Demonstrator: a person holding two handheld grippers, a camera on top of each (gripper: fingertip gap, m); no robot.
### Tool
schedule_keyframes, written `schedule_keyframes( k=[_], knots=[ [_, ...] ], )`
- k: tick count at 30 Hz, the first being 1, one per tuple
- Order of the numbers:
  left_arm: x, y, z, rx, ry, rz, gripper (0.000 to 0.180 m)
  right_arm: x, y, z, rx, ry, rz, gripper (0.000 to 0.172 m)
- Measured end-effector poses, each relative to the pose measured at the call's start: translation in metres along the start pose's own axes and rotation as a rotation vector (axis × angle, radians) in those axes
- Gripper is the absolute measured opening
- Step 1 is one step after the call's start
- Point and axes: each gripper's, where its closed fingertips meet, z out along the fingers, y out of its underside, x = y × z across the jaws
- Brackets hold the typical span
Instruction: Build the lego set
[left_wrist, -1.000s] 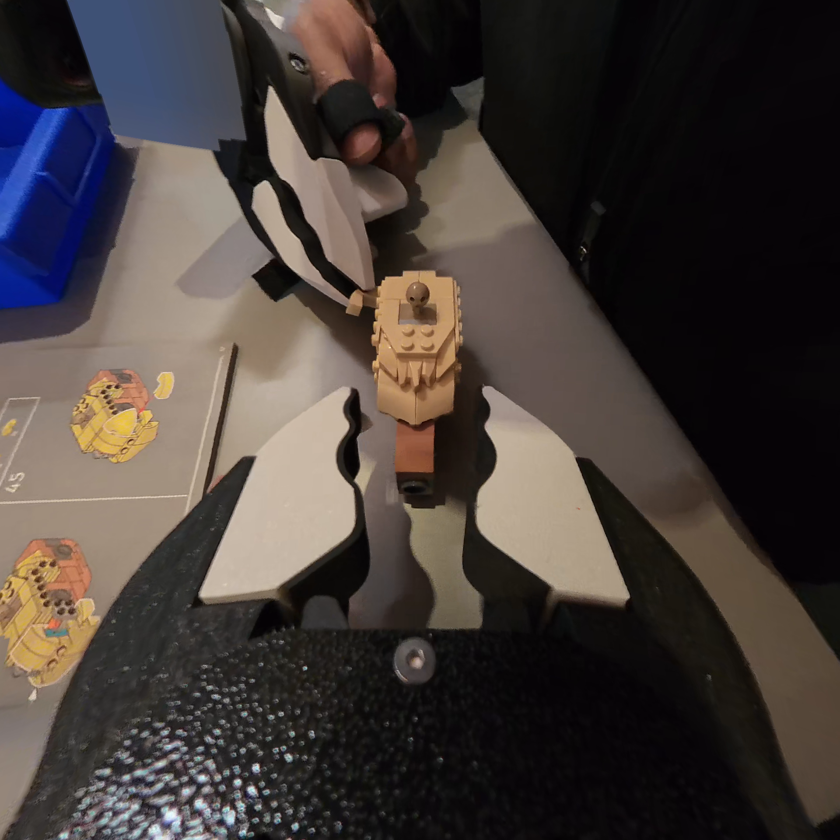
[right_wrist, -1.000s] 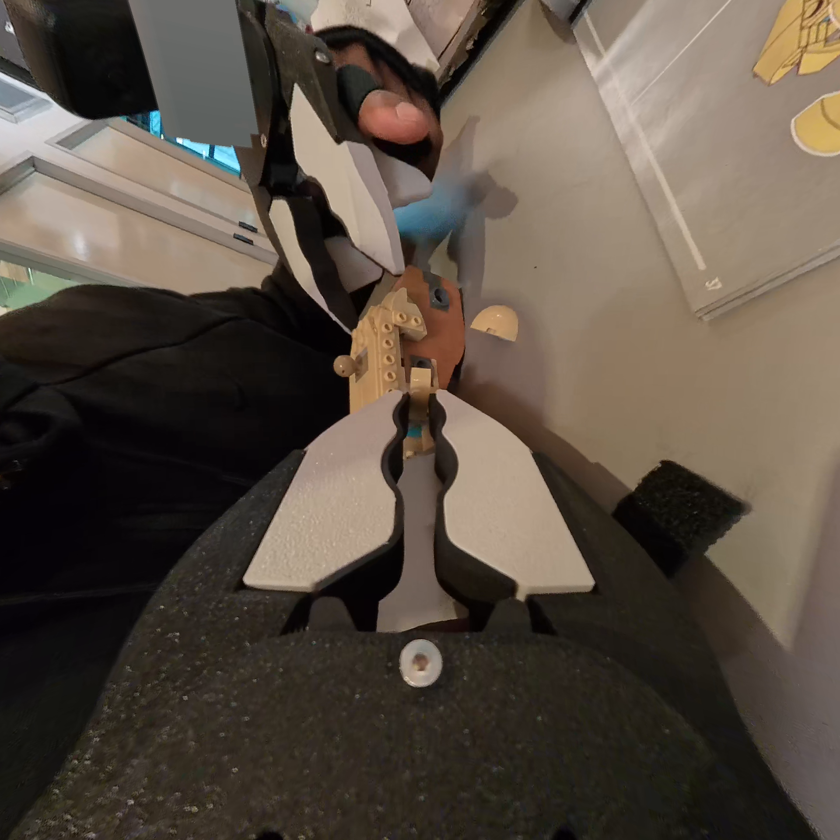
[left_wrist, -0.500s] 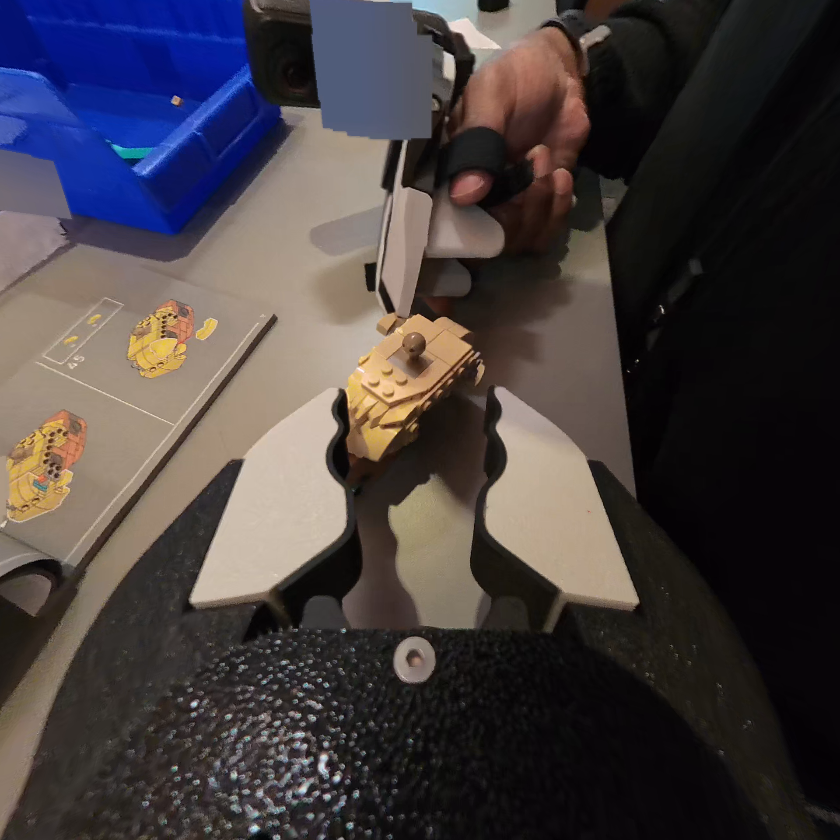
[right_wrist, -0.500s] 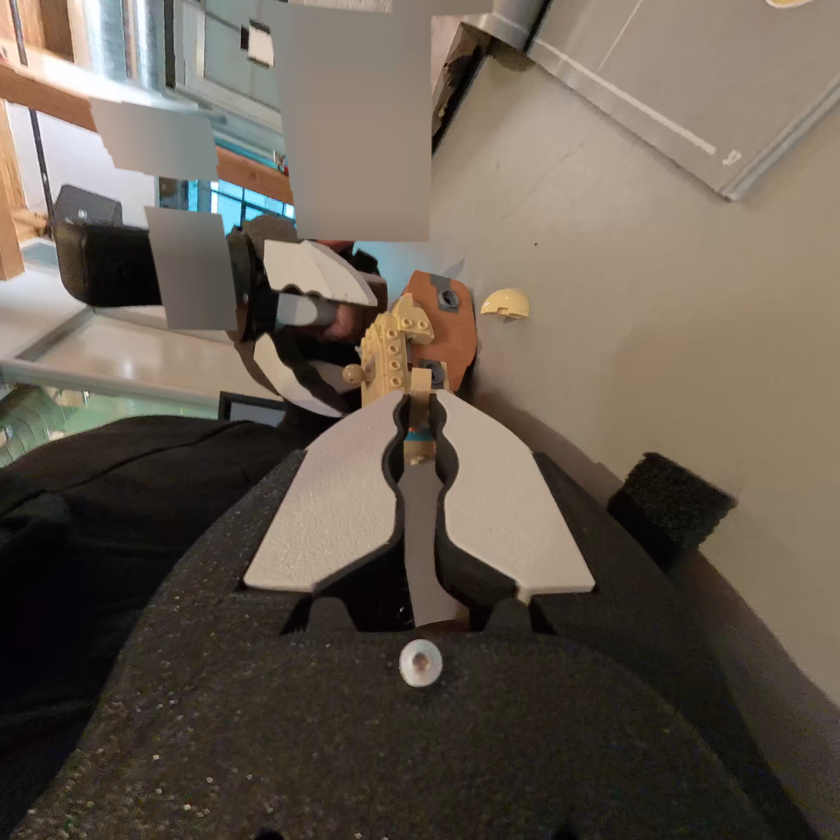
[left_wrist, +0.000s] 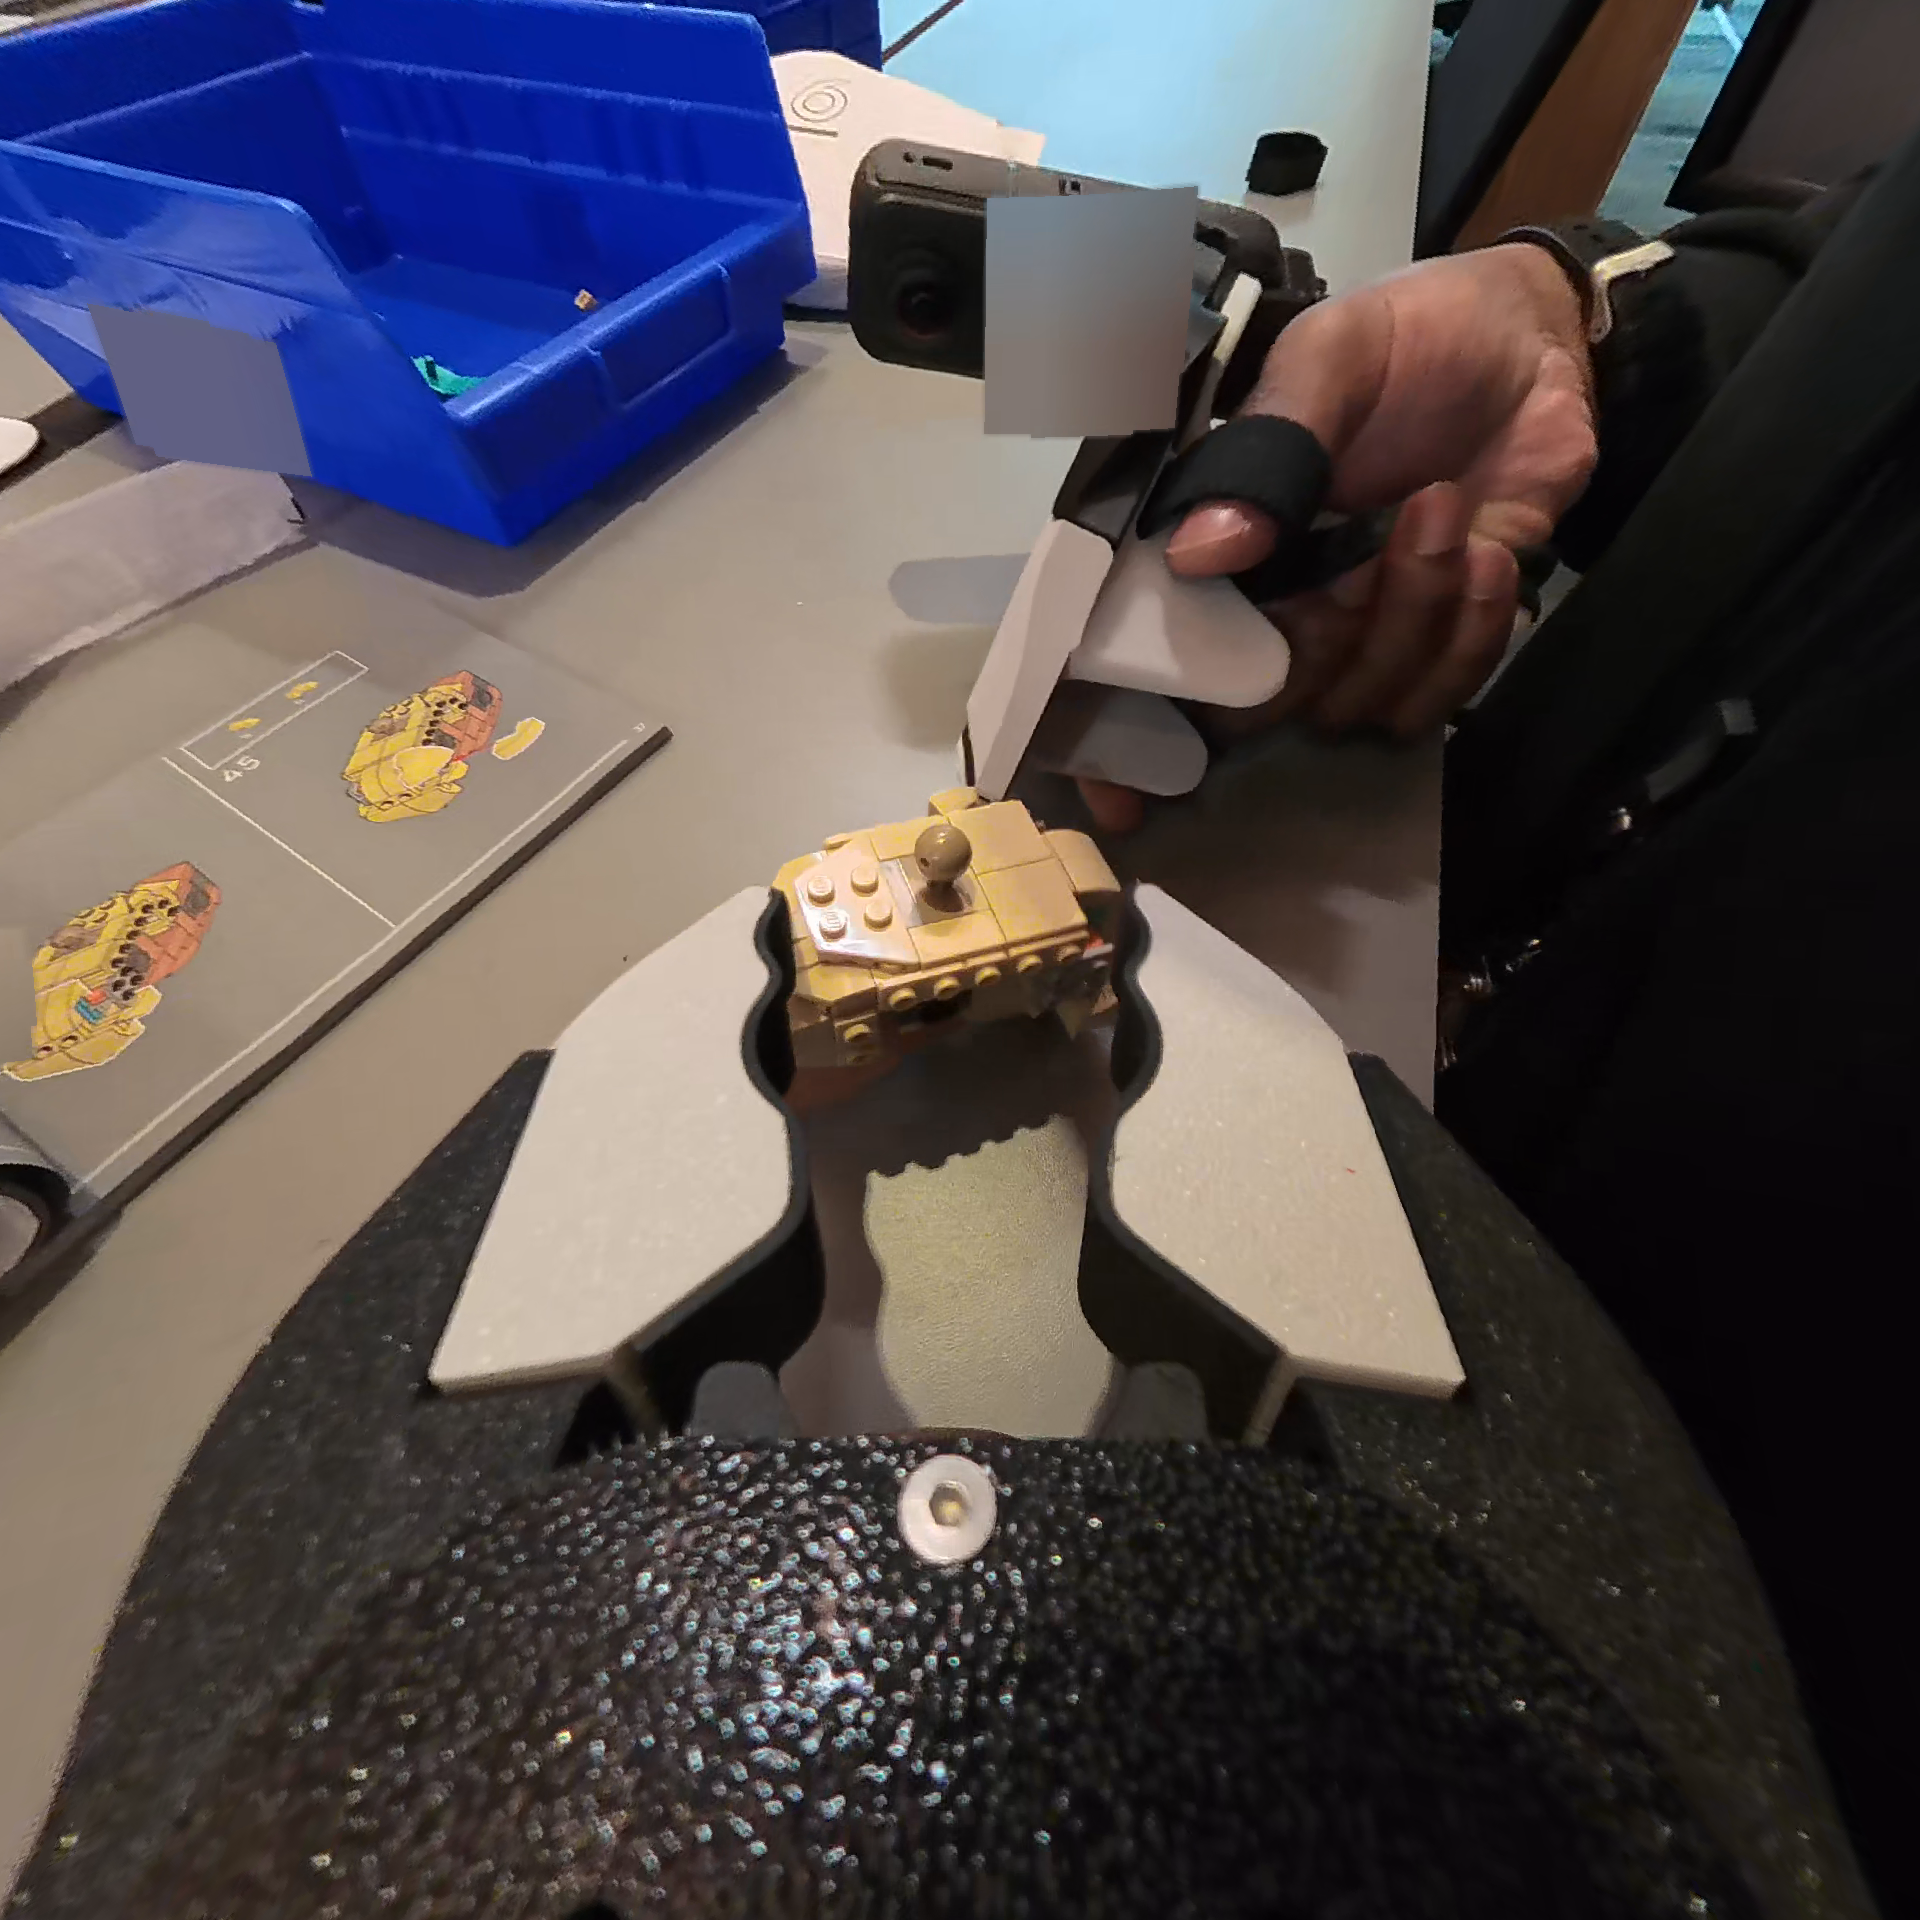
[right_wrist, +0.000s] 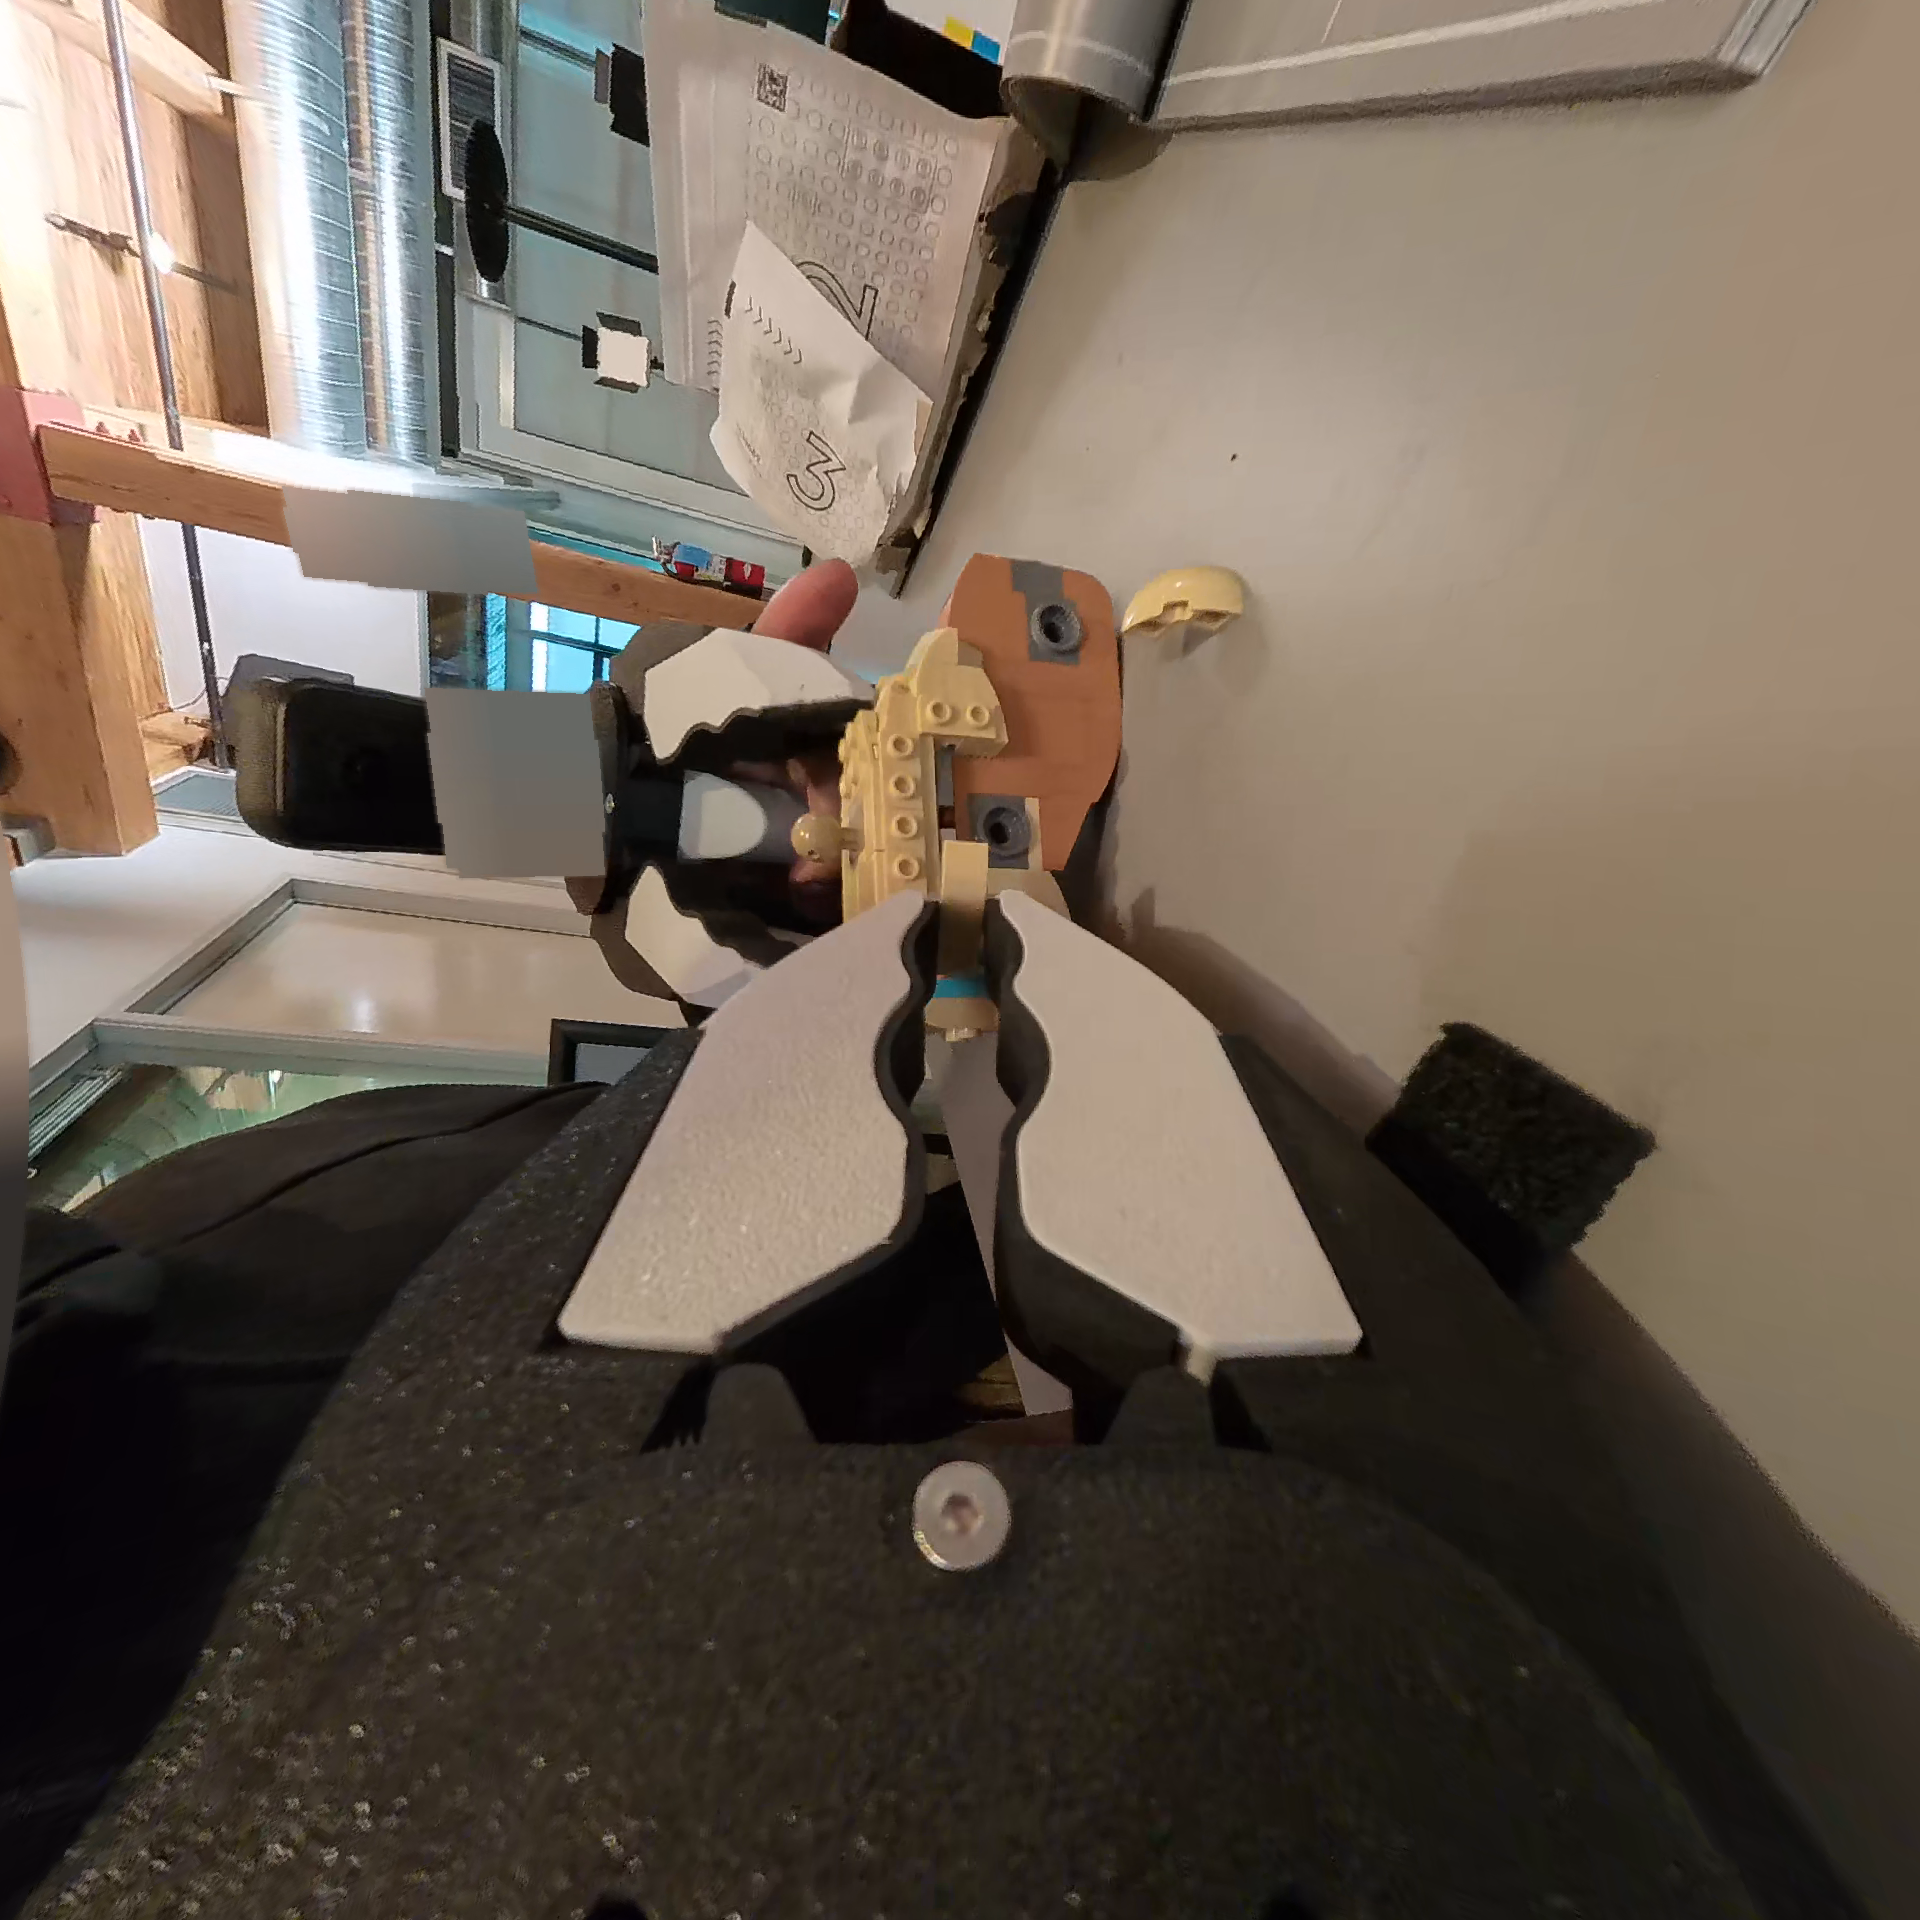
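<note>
Model: the tan brick model (left_wrist: 940, 935) sits between my left claw's (left_wrist: 943, 997) fingertips, held off the counter (left_wrist: 665, 603).
Right claw: my right claw (right_wrist: 961, 940) is clamped on a narrow tan tab at the model's far end; both pads press it.
Left claw: spread wide around the body; I can't tell whether either pad touches it.
Judgement: I'd centre the body between the left pads before squeezing and keep clear of the ball knob (left_wrist: 943, 854) on top.
Nearby: open booklet (left_wrist: 312, 831) to my left, blue bin (left_wrist: 436, 260) beyond it.
Loose piece: cream curved brick (right_wrist: 1184, 613) past my right claw.
</note>
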Motion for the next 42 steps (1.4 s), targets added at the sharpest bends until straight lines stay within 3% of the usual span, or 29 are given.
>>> schedule_keyframes(
  k=[8,15,24,42],
  knots=[
    [-0.005,-0.001,-0.003,0.022,-0.063,0.051,0.058,-0.002,-0.005,-0.005,0.052,-0.011,-0.006,0.008],
    [-0.006,-0.039,-0.007,0.112,-0.06,-0.008,0.047,-0.014,-0.03,-0.02,0.228,-0.16,0.063,0.008],
    [-0.006,-0.051,0.025,-0.008,-0.101,-0.006,0.037,-0.047,-0.036,-0.017,0.31,-0.37,0.114,0.008],
    [-0.012,-0.055,0.028,0.056,-0.244,0.057,0.008,-0.049,-0.037,-0.017,0.389,-0.399,0.118,0.008]
  ],
)
